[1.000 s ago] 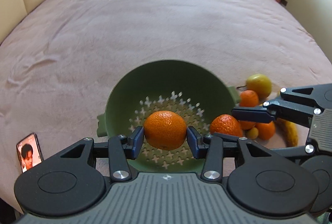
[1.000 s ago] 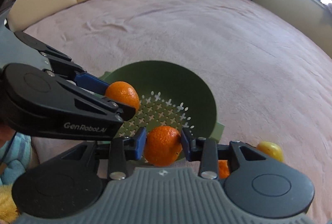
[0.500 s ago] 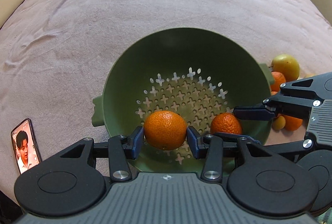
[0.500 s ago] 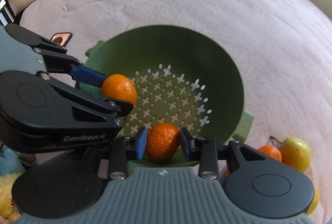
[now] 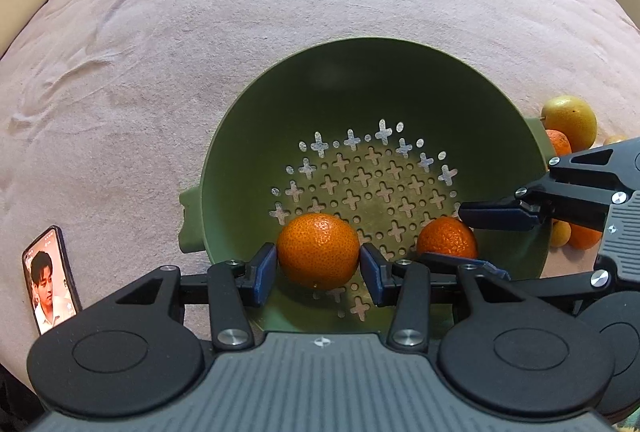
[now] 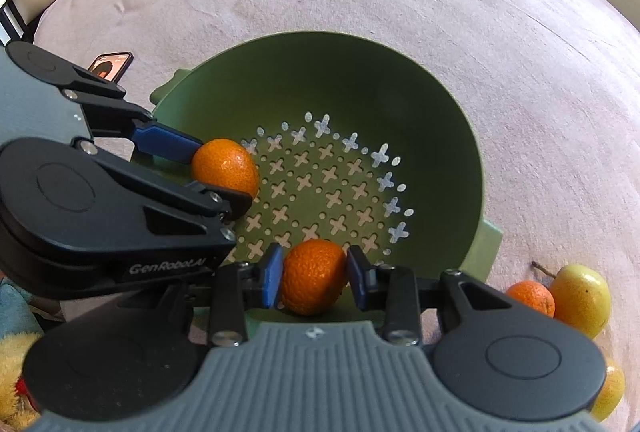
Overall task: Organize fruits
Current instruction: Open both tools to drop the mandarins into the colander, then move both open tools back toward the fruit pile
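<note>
A wide pink bedcover (image 5: 224, 44) fills most of both views, and on it stands a round green colander (image 5: 372, 80) with cross-shaped holes in its bottom and a small handle on each side. Both grippers reach down into this colander from its near side, next to each other. The left gripper (image 5: 319, 264) pinches a big orange mandarin (image 5: 319, 250) between its two blue pads, one pad on each side of the fruit, and the fruit is low inside the bowl, near the holed bottom; I cannot tell if it touches the bottom. The right gripper (image 6: 313, 277) pinches in the same way a second mandarin (image 6: 313, 275), a little smaller, also low in the bowl close to the near wall. In the left wrist view this second fruit is to the right of the first one, apart from it. Outside the colander, just beside its right handle, lies a small group of other fruits on the cover: a yellow pear (image 6: 580, 302) with a thin stalk and a small orange (image 6: 532, 297) touching it, with a few more orange and yellow pieces partly hidden behind the gripper. At the left of the colander a phone (image 5: 50, 286) lies on the cover with its screen lit.
</note>
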The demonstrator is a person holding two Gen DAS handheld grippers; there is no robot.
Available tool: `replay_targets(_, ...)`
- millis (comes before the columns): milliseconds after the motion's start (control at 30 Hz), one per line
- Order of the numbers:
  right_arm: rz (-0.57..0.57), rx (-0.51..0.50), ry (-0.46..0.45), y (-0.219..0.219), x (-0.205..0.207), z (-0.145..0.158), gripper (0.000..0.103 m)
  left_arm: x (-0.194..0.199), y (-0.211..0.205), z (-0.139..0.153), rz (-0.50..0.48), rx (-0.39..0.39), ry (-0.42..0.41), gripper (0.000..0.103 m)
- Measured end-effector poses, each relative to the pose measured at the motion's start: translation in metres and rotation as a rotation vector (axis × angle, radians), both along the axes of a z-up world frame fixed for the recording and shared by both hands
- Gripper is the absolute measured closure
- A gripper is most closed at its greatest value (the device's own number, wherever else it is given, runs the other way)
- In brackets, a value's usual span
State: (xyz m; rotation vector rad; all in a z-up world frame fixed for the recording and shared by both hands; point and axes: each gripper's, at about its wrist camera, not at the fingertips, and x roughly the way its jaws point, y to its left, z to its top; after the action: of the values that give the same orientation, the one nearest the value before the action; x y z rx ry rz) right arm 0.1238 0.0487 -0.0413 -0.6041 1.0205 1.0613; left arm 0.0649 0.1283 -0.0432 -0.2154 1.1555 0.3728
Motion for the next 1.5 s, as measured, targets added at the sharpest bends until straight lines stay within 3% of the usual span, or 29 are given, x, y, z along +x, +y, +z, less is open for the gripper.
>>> replay_targets(400,0.022,-0.004,-0.052,-0.003,-0.011,0.003,0.064,-0.002,-0.003,0.002,0.003,0.021,0.004,0.045)
replay_targets(533,0.010,0.012,-0.085,-0.008,-0.015,0.011,0.049,-0.005,-0.004,0.008,0.024,0.026,-0.020,0.042)
replay_targets(633,-0.021,0.044,-0.108,-0.017,-0.017,0.021,0.044,-0.008,-0.006,0.018,0.036,0.042,-0.062,0.041)
replay_targets(800,-0.138,0.111,-0.177,-0.040,-0.020,0.043,0.038,-0.015,-0.011,0.039,0.040,0.044,-0.172,0.040)
replay_targets(1033,-0.332,0.207,-0.235,-0.084,-0.022,0.069,0.038,-0.023,-0.033,0.060,-0.019,0.042,-0.306,0.039)
replay_targets(1500,-0.633,0.233,-0.309,-0.169,-0.031,0.069,0.034,-0.031,-0.094,0.064,-0.192,0.056,-0.408,0.039)
